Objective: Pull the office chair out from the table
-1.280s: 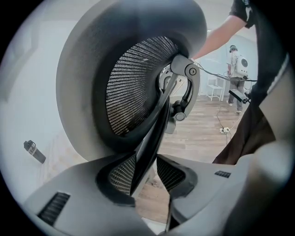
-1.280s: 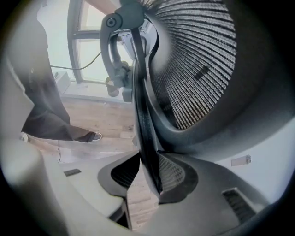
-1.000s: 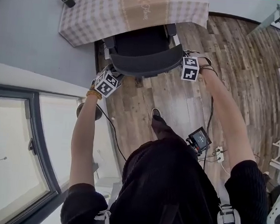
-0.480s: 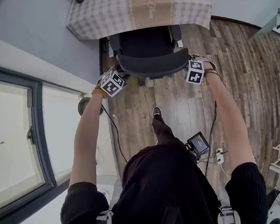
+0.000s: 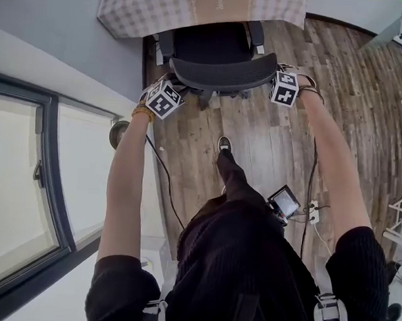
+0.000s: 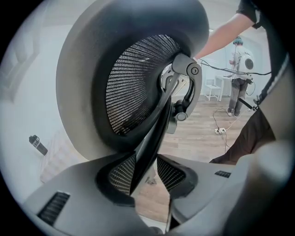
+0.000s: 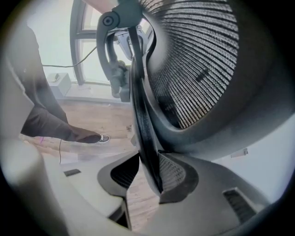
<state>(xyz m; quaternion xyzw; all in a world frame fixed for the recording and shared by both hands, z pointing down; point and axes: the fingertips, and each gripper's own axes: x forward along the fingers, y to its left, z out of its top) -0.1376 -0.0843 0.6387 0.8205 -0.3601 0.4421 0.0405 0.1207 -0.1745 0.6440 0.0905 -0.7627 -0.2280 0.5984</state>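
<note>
The black mesh office chair point(image 5: 211, 45) stands partly out from the table with the checked cloth point(image 5: 164, 8), its seat mostly uncovered. My left gripper point(image 5: 175, 86) is shut on the left edge of the curved backrest point(image 5: 221, 75). My right gripper point(image 5: 273, 77) clamps the right edge. In the left gripper view the backrest's thin black rim point(image 6: 154, 129) runs down between the pads of my left gripper point(image 6: 147, 173). In the right gripper view the rim point(image 7: 140, 124) sits between the pads of my right gripper point(image 7: 146, 177), whose jaws are opening slightly.
A grey wall and a large window point(image 5: 19, 177) run along the left. A round lamp base point(image 5: 118, 133) and a cable point(image 5: 163, 184) lie by the wall. A power strip point(image 5: 314, 215) lies on the wood floor at right. My shoe point(image 5: 223, 144) is behind the chair.
The chair and both grippers have come back away from the table, toward me. More of the seat shows beyond the cloth, and the table has slid toward the top edge.
</note>
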